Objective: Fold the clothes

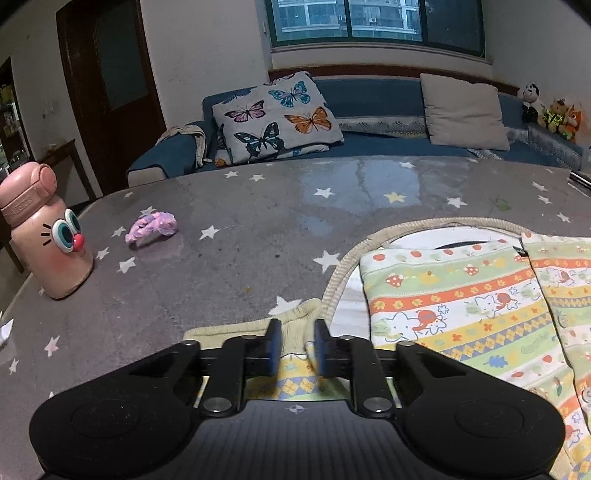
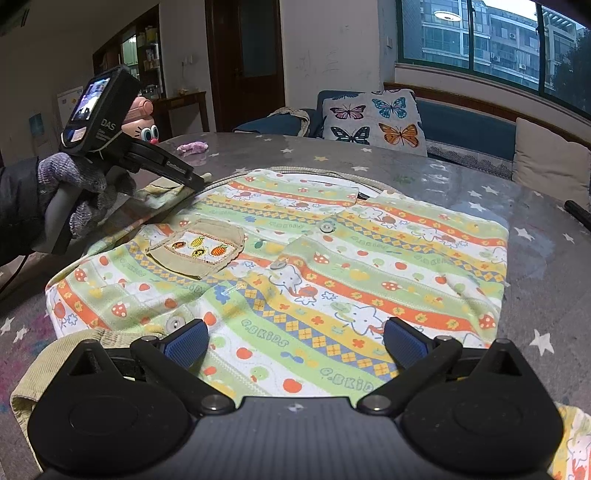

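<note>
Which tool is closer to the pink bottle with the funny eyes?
Left. The left tool grips the shirt's sleeve cuff nearest the bottle; the right tool hovers open over the shirt's hem, farther away.

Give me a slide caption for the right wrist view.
Right gripper open over a patterned child's shirt on the star-print table; left gripper pinches its sleeve.

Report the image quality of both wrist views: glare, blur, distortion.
Left wrist view: strong fisheye bending of the table edge, dark corners, a pale glare patch mirroring the window on the tabletop; one pad of the left gripper looks slightly smeared. Right wrist view: the same bowing, sharp print on the shirt, bright daylight at the window, mild sheen on the far tabletop.
</note>
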The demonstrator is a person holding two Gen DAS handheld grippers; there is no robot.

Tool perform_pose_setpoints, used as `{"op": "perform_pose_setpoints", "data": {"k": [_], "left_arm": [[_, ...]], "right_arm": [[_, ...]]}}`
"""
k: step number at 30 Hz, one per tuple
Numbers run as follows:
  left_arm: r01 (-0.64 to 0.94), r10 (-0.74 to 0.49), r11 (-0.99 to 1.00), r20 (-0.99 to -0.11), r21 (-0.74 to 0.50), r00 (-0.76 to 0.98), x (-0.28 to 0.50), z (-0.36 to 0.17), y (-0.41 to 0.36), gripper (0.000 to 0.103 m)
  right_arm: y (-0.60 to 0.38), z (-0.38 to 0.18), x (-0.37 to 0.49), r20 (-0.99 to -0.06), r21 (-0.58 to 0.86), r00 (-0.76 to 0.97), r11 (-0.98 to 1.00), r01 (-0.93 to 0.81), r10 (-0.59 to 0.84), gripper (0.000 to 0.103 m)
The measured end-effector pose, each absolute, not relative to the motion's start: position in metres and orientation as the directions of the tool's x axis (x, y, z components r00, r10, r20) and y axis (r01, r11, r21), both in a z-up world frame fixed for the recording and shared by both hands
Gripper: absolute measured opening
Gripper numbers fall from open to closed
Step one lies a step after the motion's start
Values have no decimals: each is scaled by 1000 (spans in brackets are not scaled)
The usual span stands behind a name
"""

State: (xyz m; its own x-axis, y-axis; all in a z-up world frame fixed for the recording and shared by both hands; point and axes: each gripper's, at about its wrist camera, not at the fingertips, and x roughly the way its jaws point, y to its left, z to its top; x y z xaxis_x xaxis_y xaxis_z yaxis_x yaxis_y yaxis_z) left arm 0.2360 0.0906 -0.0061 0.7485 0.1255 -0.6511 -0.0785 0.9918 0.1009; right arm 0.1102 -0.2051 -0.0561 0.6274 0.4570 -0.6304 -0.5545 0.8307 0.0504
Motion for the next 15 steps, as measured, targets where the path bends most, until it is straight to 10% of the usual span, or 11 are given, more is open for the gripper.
{"op": "perform_pose_setpoints", "data": {"k": [15], "left_arm": [[-202, 113, 971, -494, -131, 862, 128, 51, 159, 4]], "right_arm": [[-202, -57, 110, -637, 27, 633, 834, -551, 439, 103]]}}
